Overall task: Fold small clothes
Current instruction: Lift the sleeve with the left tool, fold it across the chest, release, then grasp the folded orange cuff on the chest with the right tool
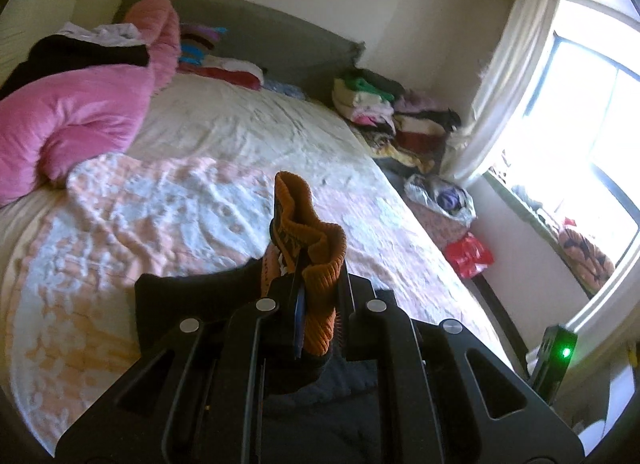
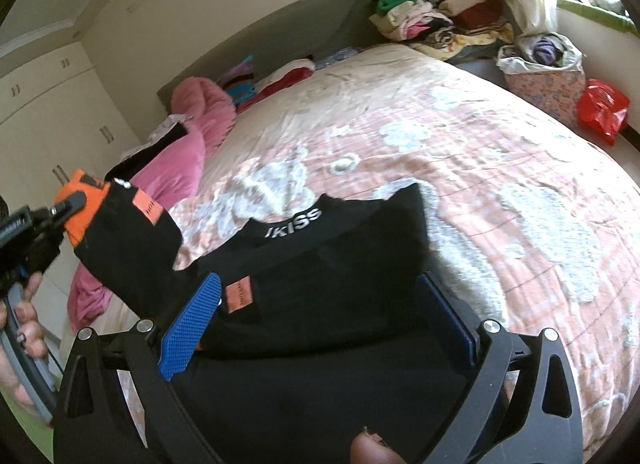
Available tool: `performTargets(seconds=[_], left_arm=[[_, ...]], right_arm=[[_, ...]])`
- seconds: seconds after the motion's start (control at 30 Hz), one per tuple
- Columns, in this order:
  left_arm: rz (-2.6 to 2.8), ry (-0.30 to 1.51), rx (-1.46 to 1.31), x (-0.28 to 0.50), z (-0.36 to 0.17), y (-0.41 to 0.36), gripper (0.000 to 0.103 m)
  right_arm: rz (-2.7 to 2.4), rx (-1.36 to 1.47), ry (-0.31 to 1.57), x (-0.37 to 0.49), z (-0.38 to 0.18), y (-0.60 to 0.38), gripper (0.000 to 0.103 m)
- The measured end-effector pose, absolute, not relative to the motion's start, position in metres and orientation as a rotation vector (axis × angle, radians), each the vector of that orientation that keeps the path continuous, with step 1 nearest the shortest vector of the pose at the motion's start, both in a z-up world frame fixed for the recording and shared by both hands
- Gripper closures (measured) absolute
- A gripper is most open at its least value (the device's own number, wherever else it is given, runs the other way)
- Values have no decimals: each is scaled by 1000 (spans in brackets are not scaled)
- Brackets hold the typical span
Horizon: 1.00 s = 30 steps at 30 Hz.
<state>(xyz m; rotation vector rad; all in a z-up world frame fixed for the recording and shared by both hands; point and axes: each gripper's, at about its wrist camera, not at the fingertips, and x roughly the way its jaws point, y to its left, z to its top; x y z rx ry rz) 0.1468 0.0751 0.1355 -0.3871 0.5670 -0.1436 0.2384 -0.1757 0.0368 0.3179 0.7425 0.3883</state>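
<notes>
Item: black top (image 2: 320, 264), lower centre of frame, on the bed (image 2: 520, 184). Left gripper (image 1: 298, 288) pinches its orange cuff (image 1: 316, 264); right gripper (image 2: 320, 312) spread wide, holding nothing. Risk: ribbed cuff slipping free, spoiling the sleeve fold.

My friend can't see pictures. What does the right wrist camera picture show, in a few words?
The right gripper hangs open over a black garment with white letters, spread on a bed with a pink flowered cover. At the left edge the left gripper is shut on the garment's orange cuff, lifting that sleeve. Folded clothes are piled by the headboard.
</notes>
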Motion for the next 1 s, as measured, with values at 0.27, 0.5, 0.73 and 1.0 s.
performTargets(seconds=[0.27,0.5,0.73,1.0], left_arm=[[-199,701,-363,171,87,43,97],[-282,826,-357,186,44,12,97],[-363,919,-355,189,10,-6,64],[-224,868,-344,178,18,35,40]], right_arm=[[310,347,744,241,34,-203,6],[259,356,754,239,30,-219,6],[234,361,782,243,22,-222,6],[321,281,911,254,-12,-184,6]])
